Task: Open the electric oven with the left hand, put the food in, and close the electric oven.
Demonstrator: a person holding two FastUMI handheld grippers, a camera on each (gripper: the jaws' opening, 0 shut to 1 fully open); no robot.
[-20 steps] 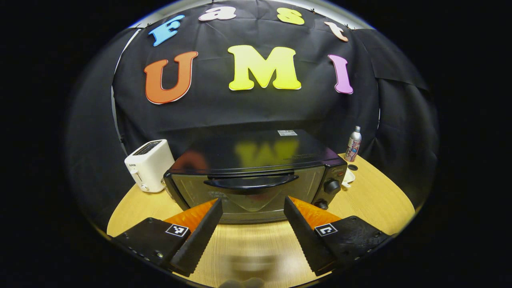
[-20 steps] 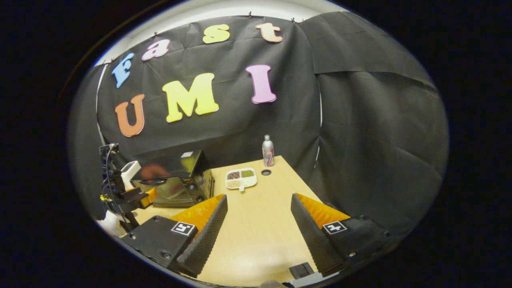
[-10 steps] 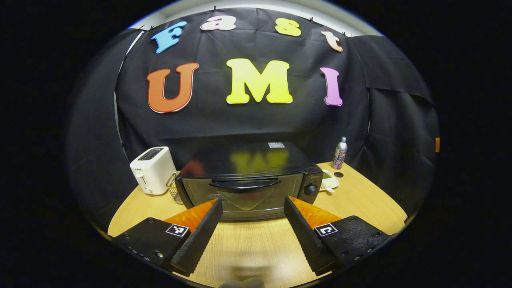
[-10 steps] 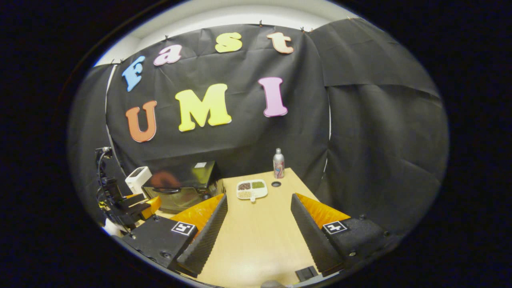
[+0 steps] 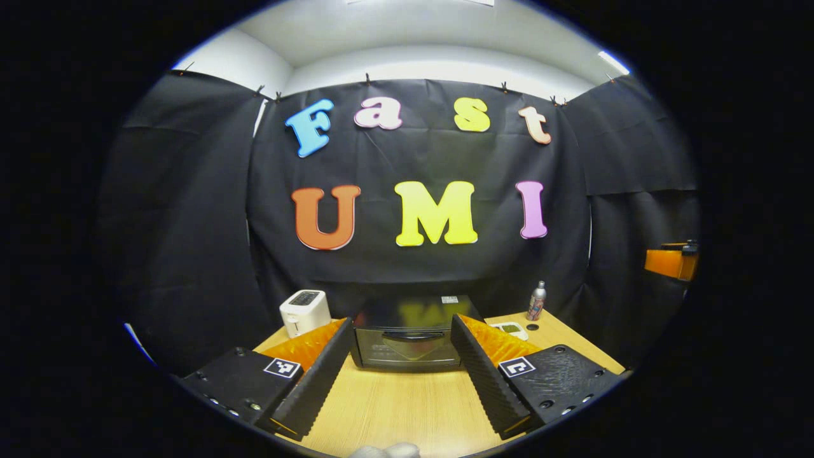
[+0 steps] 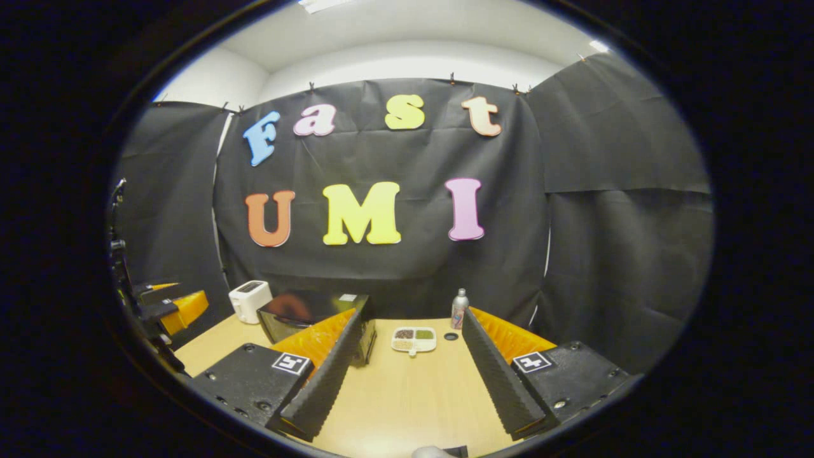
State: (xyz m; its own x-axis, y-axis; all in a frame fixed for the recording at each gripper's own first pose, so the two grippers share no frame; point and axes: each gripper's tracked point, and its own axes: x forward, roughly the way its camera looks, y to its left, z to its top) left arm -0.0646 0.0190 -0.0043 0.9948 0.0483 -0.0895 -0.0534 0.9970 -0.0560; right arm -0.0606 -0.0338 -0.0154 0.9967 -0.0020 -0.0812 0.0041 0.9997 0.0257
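Note:
A black electric oven (image 5: 407, 340) stands at the back of the wooden table with its door shut; in the right gripper view the oven (image 6: 299, 315) is to the left. A white divided tray of food (image 6: 414, 339) lies on the table right of the oven, and a sliver of the tray (image 5: 510, 329) shows in the left gripper view. My left gripper (image 5: 402, 372) is open and empty, well back from the oven door. My right gripper (image 6: 407, 369) is open and empty, short of the tray. The left gripper (image 6: 168, 305) also appears at the far left of the right gripper view.
A white toaster (image 5: 305, 312) stands left of the oven. A small metal bottle (image 6: 459, 309) and its dark cap (image 6: 451, 336) sit behind the tray. Black cloth walls close the table (image 6: 407, 394) at the back and sides. The other gripper (image 5: 668, 261) shows at the far right.
Both grippers have pulled back and tilted upward, so the oven, toaster and tray look smaller and lower and the ceiling shows. Both stayed open. The oven door stays shut.

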